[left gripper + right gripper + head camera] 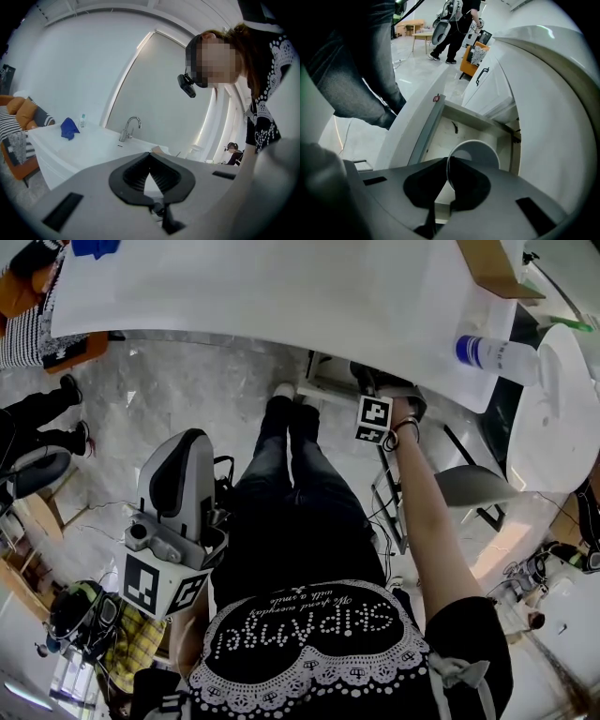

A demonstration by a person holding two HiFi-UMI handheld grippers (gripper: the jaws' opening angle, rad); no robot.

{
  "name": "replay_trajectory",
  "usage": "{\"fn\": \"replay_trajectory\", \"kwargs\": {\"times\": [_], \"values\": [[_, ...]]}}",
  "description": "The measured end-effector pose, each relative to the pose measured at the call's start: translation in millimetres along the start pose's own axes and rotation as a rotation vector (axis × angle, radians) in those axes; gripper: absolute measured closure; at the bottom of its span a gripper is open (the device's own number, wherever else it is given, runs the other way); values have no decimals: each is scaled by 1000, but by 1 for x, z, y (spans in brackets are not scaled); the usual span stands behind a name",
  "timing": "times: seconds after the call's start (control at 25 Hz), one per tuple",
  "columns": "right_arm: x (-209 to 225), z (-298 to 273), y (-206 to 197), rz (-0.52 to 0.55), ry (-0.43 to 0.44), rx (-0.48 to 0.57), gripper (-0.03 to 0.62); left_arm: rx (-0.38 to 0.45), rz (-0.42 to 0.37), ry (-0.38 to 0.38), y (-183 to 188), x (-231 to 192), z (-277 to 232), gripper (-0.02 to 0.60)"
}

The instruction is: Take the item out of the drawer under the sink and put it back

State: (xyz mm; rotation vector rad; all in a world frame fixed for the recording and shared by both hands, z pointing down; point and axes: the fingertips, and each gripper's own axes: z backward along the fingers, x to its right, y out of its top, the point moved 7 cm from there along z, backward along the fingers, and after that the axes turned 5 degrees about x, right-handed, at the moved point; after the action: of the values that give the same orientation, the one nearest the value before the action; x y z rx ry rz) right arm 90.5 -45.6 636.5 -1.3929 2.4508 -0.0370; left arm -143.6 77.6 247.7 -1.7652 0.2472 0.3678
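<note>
A long white counter (281, 296) curves across the top of the head view. A bottle with a blue cap (497, 354) lies near its right end. Below the counter the floor (187, 381) is pale grey and marbled. In the left gripper view the same counter sits at centre left. It carries a chrome tap (129, 127), and a crumpled blue cloth (69, 128) lies further left. An orange sofa (18, 112) with cushions fills the left edge. In the upper middle of the right gripper view, white cabinet doors with a black handle (483, 75) run back towards a person standing by a wooden table.

The left gripper (150, 157) is at the lower left of the head view. Its black pads meet at the tips and nothing is between them.

The right gripper (449, 159) points steeply down into the open drawer (440, 136). Its jaws are clamped on the thin rim of a white cup (480, 152). The cup is in the middle of that view, inside the drawer's pale wooden box. I cannot tell whether its base rests on the drawer floor.
</note>
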Motion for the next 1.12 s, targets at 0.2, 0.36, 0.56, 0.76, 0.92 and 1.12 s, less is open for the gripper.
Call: {"fn": "replay_trajectory", "kwargs": {"times": [0.2,0.36,0.56,0.76,0.92,1.12], "values": [[-1,10,-1,-9,-10,6,570,13,2,-17,1,3,-1,577],[-1,19,-2,-6,-24,-1,569,33,1,-42,3,6,-2,577],[-7,26,1,-7,-24,-8,571,44,-1,-51,6,7,4,577],[-14,29,5,0,-24,-12,570,54,-3,-57,7,7,10,577],[-18,31,6,-6,-37,-19,570,62,-3,-65,6,7,14,577],[-20,37,8,-7,-61,-30,570,71,-2,-78,4,7,21,577]]}}
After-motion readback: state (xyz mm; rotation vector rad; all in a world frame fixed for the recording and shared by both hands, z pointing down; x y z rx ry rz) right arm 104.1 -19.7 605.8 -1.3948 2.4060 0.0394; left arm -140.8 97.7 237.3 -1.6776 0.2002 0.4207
